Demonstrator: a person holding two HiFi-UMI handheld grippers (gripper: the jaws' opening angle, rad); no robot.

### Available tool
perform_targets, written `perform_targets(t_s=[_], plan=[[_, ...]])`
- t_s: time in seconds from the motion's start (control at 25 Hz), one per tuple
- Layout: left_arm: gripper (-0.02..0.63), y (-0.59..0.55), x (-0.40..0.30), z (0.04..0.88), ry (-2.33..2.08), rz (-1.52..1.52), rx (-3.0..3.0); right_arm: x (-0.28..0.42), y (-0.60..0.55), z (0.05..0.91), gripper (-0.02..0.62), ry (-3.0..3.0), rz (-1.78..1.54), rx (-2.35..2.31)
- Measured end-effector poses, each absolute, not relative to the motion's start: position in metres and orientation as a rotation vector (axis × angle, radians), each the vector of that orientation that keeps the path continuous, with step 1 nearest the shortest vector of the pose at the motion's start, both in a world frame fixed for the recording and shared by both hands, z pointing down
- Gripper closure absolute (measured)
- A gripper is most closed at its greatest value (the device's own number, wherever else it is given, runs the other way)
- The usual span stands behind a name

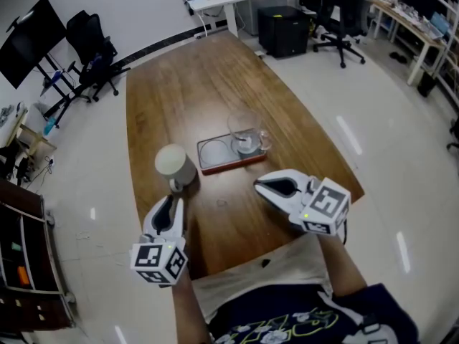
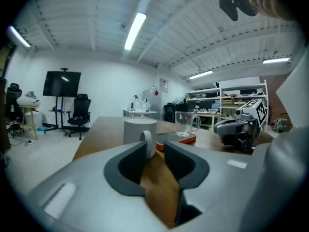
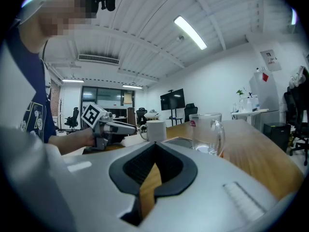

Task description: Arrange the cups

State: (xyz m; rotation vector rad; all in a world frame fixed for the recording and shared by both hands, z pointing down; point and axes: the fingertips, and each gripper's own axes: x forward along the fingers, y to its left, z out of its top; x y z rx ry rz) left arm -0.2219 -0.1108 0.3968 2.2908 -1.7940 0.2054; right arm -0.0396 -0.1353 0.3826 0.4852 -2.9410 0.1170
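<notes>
A grey mug [image 1: 174, 163] stands on the wooden table [image 1: 179, 99], left of a red-edged tray [image 1: 214, 152]. Its handle points back at my left gripper [image 1: 174, 198], whose jaws are closed to a narrow gap with the handle [image 2: 147, 140] between them. A clear glass mug [image 1: 247, 133] stands on the right half of the tray. My right gripper [image 1: 258, 185] hovers near the table's front edge, just right of the tray, shut with nothing in it. In the right gripper view the glass mug [image 3: 206, 132] stands close ahead and the grey mug [image 3: 156, 129] farther left.
The table's front edge runs just under both grippers. The tray's left half [image 1: 211, 149] is bare. Office chairs [image 1: 337, 13], a black cabinet [image 1: 283, 29] and a monitor on a stand [image 1: 29, 41] stand on the floor around the table.
</notes>
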Motion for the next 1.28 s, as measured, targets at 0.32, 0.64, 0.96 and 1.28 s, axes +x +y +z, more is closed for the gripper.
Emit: perform_targets(t_s=[0.32, 0.64, 0.96, 1.28], plan=[[0.118, -0.173, -0.236, 0.406, -1.761, 0.277, 2.214, -0.038, -0.139, 0.381, 0.588, -2.934, 0.116, 0.531], [0.117, -0.209, -0.233, 0.399, -1.689, 0.243, 2.347, -0.038, -0.138, 0.381, 0.588, -2.932, 0.126, 0.533], [0.184, -0.221, -0.234, 0.395, -1.737, 0.212, 2.348, -0.039, -0.139, 0.383, 0.588, -2.937, 0.115, 0.529], [0.183, -0.220, -0.230, 0.378, -1.767, 0.109, 2.381, -0.040, -0.140, 0.384, 0.588, -2.934, 0.114, 0.528]])
